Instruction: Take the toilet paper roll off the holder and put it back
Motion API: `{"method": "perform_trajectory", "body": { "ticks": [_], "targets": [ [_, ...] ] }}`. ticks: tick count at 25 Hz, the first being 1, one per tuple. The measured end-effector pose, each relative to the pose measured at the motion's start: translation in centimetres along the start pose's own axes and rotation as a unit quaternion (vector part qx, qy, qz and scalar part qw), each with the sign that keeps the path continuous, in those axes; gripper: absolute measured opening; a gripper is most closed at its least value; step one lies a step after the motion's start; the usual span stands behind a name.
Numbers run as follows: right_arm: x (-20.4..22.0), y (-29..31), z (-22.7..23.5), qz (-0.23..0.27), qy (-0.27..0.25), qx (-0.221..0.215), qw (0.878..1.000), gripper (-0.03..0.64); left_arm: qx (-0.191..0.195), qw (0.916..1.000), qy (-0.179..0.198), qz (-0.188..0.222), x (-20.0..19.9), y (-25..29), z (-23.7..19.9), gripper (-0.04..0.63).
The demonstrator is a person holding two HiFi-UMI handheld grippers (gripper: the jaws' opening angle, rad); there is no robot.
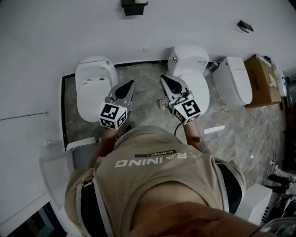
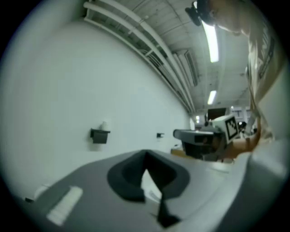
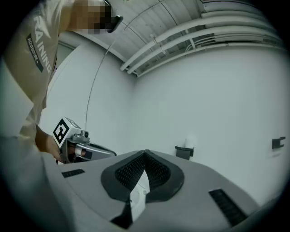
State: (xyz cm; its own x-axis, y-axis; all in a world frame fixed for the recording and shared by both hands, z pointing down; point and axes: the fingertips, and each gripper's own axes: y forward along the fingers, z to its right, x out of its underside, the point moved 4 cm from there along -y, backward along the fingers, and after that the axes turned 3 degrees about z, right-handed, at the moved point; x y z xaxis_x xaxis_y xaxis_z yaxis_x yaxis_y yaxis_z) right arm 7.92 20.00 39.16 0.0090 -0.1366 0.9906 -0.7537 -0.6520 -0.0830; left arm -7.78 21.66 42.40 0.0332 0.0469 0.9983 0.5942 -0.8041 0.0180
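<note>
A black toilet paper holder (image 1: 134, 7) is fixed to the white wall ahead of me. In the left gripper view the holder (image 2: 99, 135) shows small and far off, with a white roll (image 2: 104, 124) rising above it. The right gripper view shows the same holder (image 3: 184, 152) and the pale roll (image 3: 190, 141). My left gripper (image 1: 131, 84) and right gripper (image 1: 163, 78) are held side by side in front of my chest, pointing at the wall, well short of the holder. Both are shut with nothing between the jaws, seen close up as left (image 2: 146, 154) and right (image 3: 145, 152).
Below the grippers, three white toilets stand along the wall on a marble floor: one at left (image 1: 92, 69), one in the middle (image 1: 190, 59), one at right (image 1: 236, 79). A cardboard box (image 1: 261, 81) sits far right. A small black fitting (image 1: 245, 25) is on the wall.
</note>
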Motion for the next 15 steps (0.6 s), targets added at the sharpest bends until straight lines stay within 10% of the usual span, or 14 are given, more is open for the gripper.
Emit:
{"method": "perform_trajectory", "body": {
  "ticks": [15],
  "targets": [
    [3.4,3.1,-2.8,-0.050,0.041,0.034,0.997,0.014,0.033,0.9986,-0.034,-0.025,2.6,-0.8,-4.4,0.000]
  ]
}}
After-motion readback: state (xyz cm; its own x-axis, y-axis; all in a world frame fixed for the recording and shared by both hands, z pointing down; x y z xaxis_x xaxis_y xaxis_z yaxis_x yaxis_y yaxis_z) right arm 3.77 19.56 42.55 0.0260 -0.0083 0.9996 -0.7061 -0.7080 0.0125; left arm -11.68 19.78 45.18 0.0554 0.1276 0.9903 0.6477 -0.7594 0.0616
